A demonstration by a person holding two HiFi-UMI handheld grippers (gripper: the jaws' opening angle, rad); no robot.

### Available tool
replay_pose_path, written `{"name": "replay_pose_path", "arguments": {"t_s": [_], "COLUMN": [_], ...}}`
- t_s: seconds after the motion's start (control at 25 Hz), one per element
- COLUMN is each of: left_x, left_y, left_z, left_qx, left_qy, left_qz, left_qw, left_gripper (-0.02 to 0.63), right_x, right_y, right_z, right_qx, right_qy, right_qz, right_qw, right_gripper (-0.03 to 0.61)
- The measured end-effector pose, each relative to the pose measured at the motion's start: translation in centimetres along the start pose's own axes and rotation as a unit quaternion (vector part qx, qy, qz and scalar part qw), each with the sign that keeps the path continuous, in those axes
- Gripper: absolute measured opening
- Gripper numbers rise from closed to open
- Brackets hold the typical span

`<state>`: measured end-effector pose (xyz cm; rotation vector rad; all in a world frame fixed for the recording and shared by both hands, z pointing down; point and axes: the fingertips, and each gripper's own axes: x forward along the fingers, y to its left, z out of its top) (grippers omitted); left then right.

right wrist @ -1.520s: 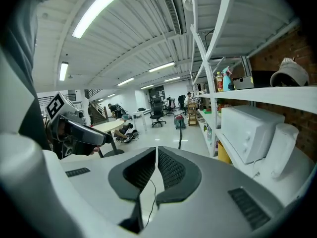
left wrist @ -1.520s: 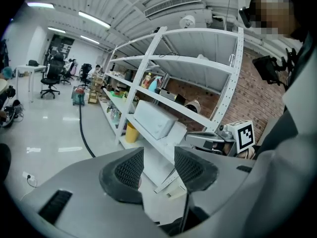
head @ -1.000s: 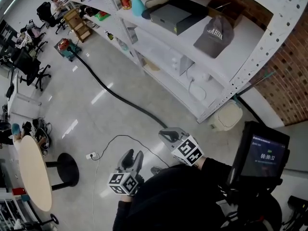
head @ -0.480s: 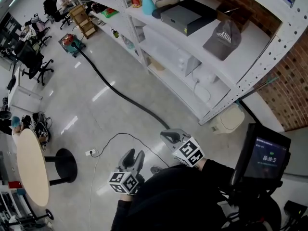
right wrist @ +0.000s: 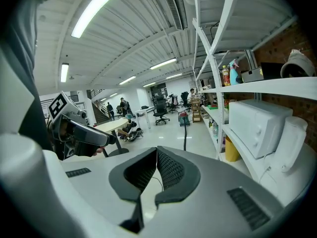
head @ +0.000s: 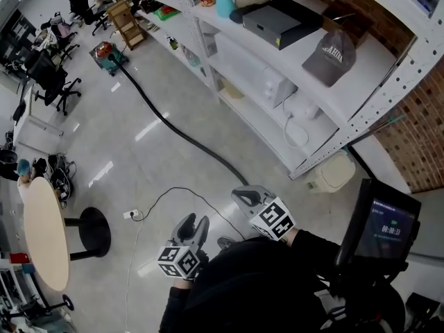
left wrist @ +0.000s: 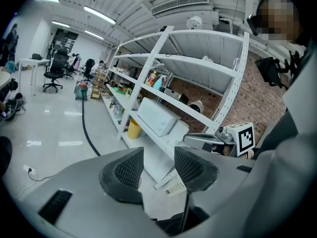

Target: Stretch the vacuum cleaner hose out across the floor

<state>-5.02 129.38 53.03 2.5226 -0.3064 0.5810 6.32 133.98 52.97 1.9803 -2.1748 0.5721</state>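
Observation:
The black vacuum hose (head: 166,123) lies along the floor beside the shelving. It runs from the red and green vacuum cleaner (head: 105,50) at the far left down to a spot just ahead of my right gripper (head: 243,196). That gripper is shut, its pads (right wrist: 168,170) meeting with nothing seen between them; the hose (right wrist: 184,142) shows beyond its tips. My left gripper (head: 191,222) hovers to the left and nearer, open with an empty gap (left wrist: 158,152). The hose's near end is hidden behind the right gripper.
A white shelving unit (head: 277,96) with a microwave, a box and a cap runs along the right. A thin white cable with a plug block (head: 132,215) lies on the floor near the grippers. A round table (head: 45,241) stands left, a white bin (head: 333,172) right.
The head view has drifted, so the vacuum cleaner and shelves sit slightly further right in the picture. Both grippers keep the same pose and the same jaw openings.

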Motion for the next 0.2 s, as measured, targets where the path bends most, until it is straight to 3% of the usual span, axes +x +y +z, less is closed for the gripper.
{"name": "replay_pose_path", "arguments": {"t_s": [0.2], "left_x": [-0.05], "left_y": [-0.12], "left_z": [-0.32], "left_qx": [0.001], "left_qy": [0.002], "left_qz": [0.000], "left_qw": [1.0000], "left_gripper": [0.207], "right_x": [-0.15], "right_y": [0.12], "right_z": [-0.32], "right_qx": [0.000], "right_qy": [0.001], "right_qz": [0.002], "right_qw": [1.000], "right_gripper": [0.016]}}
